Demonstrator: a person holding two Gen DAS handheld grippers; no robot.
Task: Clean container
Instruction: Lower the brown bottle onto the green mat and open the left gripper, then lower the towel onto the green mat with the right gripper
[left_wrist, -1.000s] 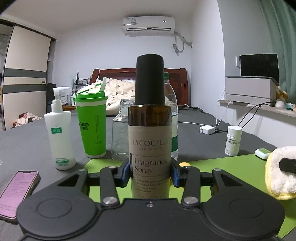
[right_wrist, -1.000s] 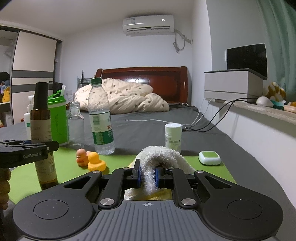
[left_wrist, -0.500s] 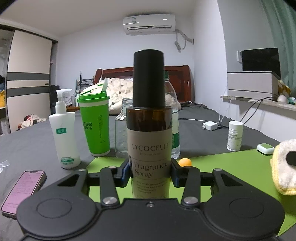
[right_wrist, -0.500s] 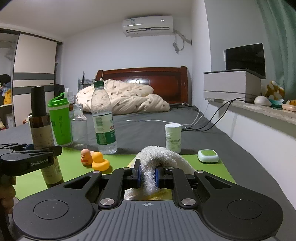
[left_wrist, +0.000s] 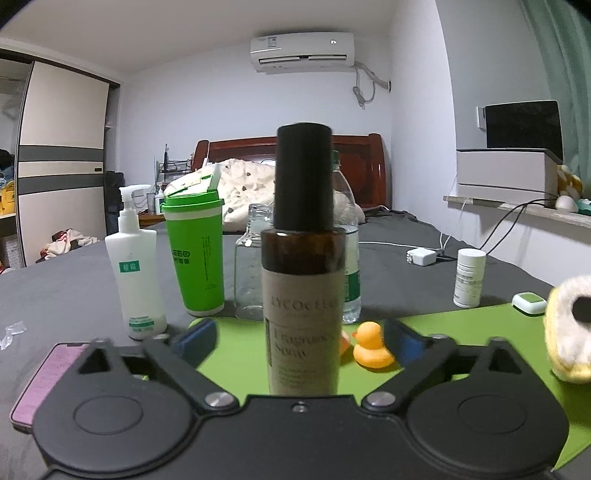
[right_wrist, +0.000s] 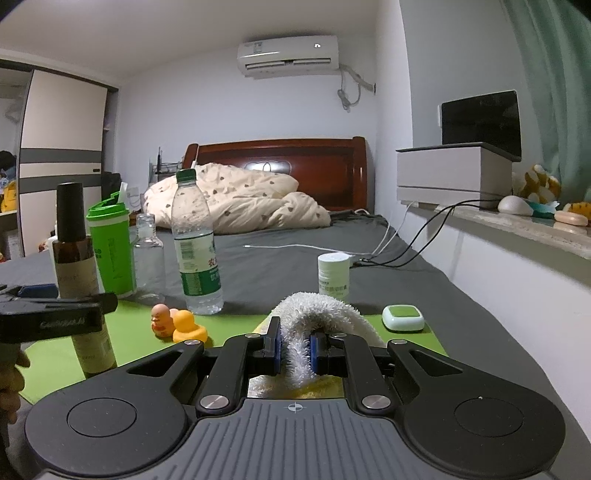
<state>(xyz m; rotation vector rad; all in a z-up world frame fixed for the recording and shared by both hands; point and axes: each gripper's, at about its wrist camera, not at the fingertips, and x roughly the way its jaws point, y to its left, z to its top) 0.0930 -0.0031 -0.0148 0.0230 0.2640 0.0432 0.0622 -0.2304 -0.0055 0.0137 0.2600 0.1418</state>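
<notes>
Bedroom backdrop, green mat (left_wrist: 461, 332) on the grey bed. Brown spray bottle (left_wrist: 303, 266) stands upright on it, label half-readable "LYCOCELLE", between the left gripper (left_wrist: 301, 338) fingers, which are opening and clear of it. Only the right view shows the right gripper (right_wrist: 295, 349) clamped on the white towel (right_wrist: 321, 310).

1. A bed with a grey sheet (right_wrist: 295, 266) is carrying everything; a beige quilt (right_wrist: 251, 206) is lying bunched at its headboard end.
2. A green mat (left_wrist: 461, 332) is lying on the sheet — a brown spray bottle (left_wrist: 303, 280), yellow duck (left_wrist: 371, 345) and orange duck (right_wrist: 161, 319) are standing on it.
3. Directly on the sheet are sitting a pump bottle (left_wrist: 136, 266), green tumbler (left_wrist: 195, 254), clear bottle (right_wrist: 147, 254), water bottle (right_wrist: 195, 251), white jar (left_wrist: 469, 277), phone (left_wrist: 44, 380) and charger (left_wrist: 421, 256).
</notes>
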